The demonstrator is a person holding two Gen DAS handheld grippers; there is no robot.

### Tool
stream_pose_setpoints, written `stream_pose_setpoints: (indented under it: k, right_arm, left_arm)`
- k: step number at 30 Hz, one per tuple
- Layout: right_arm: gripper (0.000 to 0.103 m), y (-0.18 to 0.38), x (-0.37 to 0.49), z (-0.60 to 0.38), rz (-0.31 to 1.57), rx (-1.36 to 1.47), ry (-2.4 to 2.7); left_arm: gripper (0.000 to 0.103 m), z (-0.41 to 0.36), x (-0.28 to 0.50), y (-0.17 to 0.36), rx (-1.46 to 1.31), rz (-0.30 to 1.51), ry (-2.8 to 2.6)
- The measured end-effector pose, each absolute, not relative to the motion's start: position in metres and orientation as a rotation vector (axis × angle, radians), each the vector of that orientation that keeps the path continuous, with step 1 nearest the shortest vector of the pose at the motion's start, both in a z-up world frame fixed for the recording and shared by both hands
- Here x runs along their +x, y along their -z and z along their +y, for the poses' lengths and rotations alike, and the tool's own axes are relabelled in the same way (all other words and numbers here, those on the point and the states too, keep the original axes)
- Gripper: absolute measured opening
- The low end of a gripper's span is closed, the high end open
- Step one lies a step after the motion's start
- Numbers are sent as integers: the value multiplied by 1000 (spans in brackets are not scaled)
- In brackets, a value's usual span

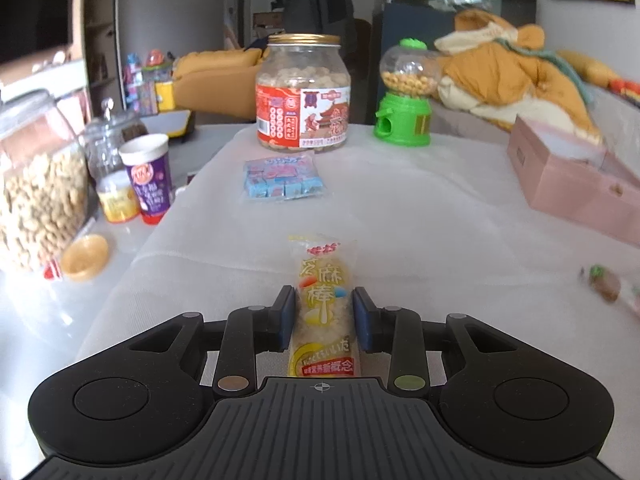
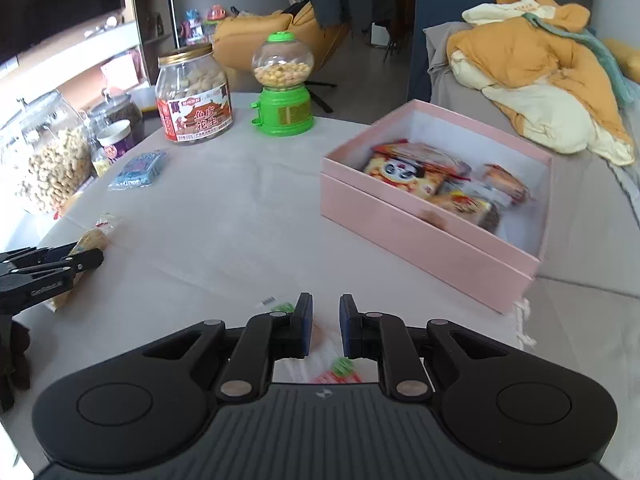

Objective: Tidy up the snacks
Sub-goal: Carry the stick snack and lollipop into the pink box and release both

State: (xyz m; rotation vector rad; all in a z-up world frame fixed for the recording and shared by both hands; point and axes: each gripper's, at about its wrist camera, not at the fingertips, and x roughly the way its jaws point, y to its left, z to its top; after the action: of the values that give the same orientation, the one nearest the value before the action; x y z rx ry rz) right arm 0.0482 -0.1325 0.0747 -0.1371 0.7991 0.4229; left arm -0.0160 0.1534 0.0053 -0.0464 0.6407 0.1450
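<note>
My left gripper (image 1: 324, 312) is shut on a long yellow snack packet (image 1: 324, 280) that points away over the white tablecloth (image 1: 400, 220). The right wrist view shows this gripper (image 2: 86, 256) at the left edge with the packet (image 2: 94, 240) in it. My right gripper (image 2: 325, 326) is shut on a small red and green wrapped snack (image 2: 340, 368), blurred between and below its pads. The same small snack (image 1: 606, 282) appears blurred at the right edge of the left wrist view. A pink box (image 2: 420, 216) with several snack packets inside stands ahead and to the right of it.
A blue packet (image 1: 282, 176) lies mid-table. Behind it stand a labelled peanut jar (image 1: 303, 94) and a green candy dispenser (image 1: 404, 96). At the left edge are a large glass jar of nuts (image 1: 36, 200) and a purple cup (image 1: 149, 176). An orange blanket (image 2: 540, 68) lies beyond the box.
</note>
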Motion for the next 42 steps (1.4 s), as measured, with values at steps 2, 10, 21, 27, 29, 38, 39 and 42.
stream_pose_setpoints:
  k: [2,10,21,27,29,38,39,42]
  right_arm:
    - [15,-72,46,-150,801,-100,-448]
    - [70,-49,31,-151,768,-147,-498]
    - [36,-37,43,-114,814,-212,-546]
    - [36,-68,36,-133,760,-151,-533]
    - [36,-77,33,-144,735,-133,-532]
    - [36,-71,35,-176,742,-99,-460]
    - [36,-68,35,-178,748,-89,-457]
    - [36,-60,37,-183,762,-71,-451]
  left_arm:
    - [36,152,-16,-5,-38,643,-149]
    - [36,158,-18,-5,-75,641,-139]
    - [35,164,-20,-5,-120,629,-124]
    - [34,148,-25,-10,-22,599,-141]
    - [33,139,-32,-19,-67,549,-87]
    - [34,45,54,-105,-154,401,304]
    - [34,36,71,-114,-171,396,332]
    - [34,8,126,-135,-282,410,382]
